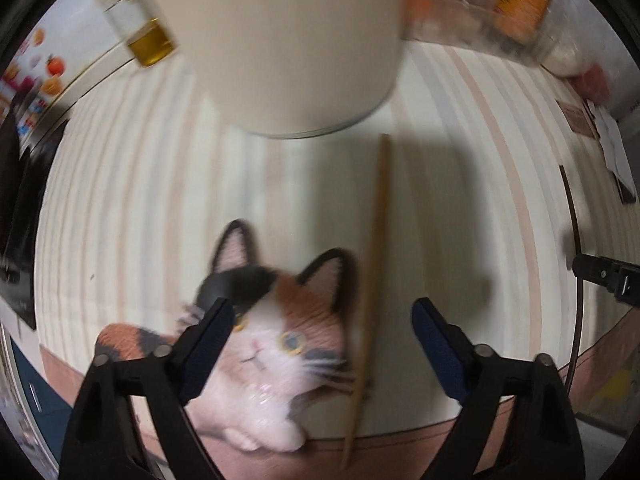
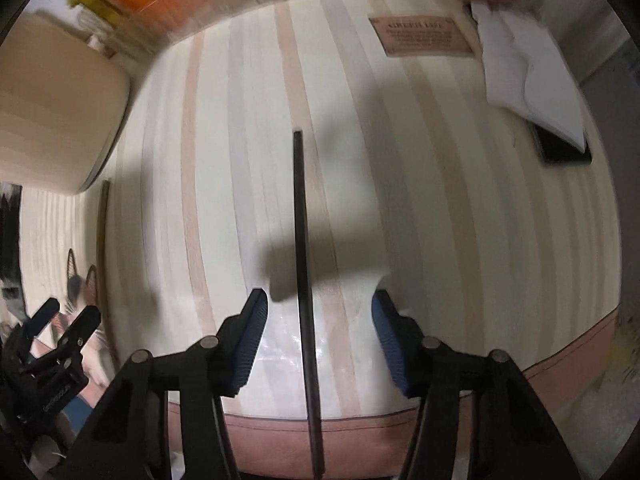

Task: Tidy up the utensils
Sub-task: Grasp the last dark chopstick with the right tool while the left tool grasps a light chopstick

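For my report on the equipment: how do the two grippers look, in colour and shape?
Both the left gripper and the right gripper have black plastic frames with round metal rivets. Their fingers carry dark blue ribbed pads. No cables or sleeves show.

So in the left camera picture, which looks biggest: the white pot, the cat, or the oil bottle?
Largest to smallest, as they look in the left wrist view:
1. White pot, though its top is cut off.
2. Cat, nearly as big, but it lies close to the camera, so that is unsure.
3. Oil bottle, clearly smallest.
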